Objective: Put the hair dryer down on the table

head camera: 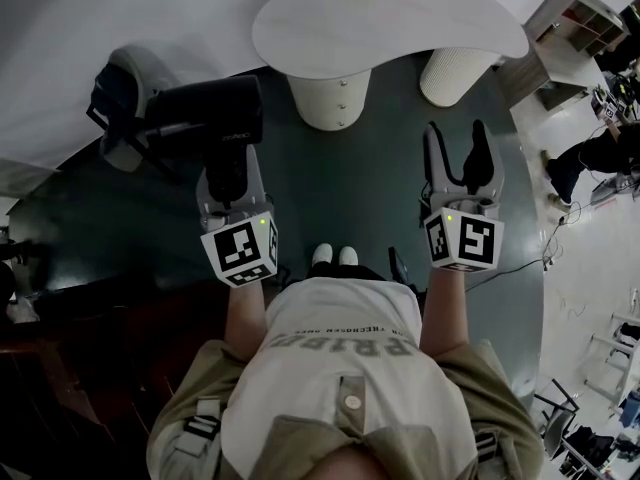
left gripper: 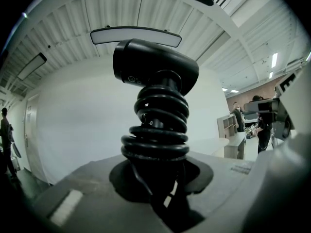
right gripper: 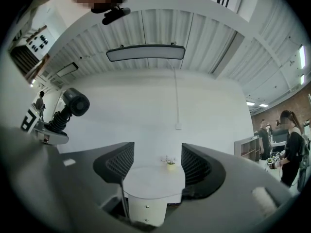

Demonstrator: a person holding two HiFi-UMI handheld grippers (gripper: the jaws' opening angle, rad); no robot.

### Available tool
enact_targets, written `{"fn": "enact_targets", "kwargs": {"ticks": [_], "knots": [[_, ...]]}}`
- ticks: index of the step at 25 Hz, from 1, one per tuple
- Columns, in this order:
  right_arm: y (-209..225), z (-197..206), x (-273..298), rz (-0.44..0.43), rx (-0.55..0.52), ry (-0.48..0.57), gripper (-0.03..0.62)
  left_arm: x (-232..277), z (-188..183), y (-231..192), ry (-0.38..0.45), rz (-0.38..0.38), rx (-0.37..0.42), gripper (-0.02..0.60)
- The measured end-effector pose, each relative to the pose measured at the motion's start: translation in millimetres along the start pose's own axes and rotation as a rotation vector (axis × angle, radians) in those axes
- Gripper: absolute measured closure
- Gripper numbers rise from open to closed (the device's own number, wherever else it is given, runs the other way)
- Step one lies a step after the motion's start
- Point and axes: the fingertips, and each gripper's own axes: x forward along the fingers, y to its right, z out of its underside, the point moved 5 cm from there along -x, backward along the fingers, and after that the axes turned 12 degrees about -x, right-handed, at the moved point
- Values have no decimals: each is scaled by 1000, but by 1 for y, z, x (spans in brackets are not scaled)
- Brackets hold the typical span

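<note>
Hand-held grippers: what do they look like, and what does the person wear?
The left hand-held gripper and the right hand-held gripper have grey two-jawed bodies. Each carries a white cube with black square markers and a green light. The person wears a white printed T-shirt and white shoes.

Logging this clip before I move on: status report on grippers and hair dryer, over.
Left gripper shut on hair dryer handle, dryer held off the table. Right gripper open, empty. White table ahead, small pot at its far edge.
</note>
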Motion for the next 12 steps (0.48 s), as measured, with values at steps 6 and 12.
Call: {"fn": "enact_targets", "kwargs": {"ticks": [6, 12], "knots": [[20, 11, 8, -23, 12, -6, 301, 7, 3, 18, -9, -12, -1, 460], [32, 22, 10, -32, 24, -15, 301, 9, 6, 31, -11, -16, 8, 460]]}}
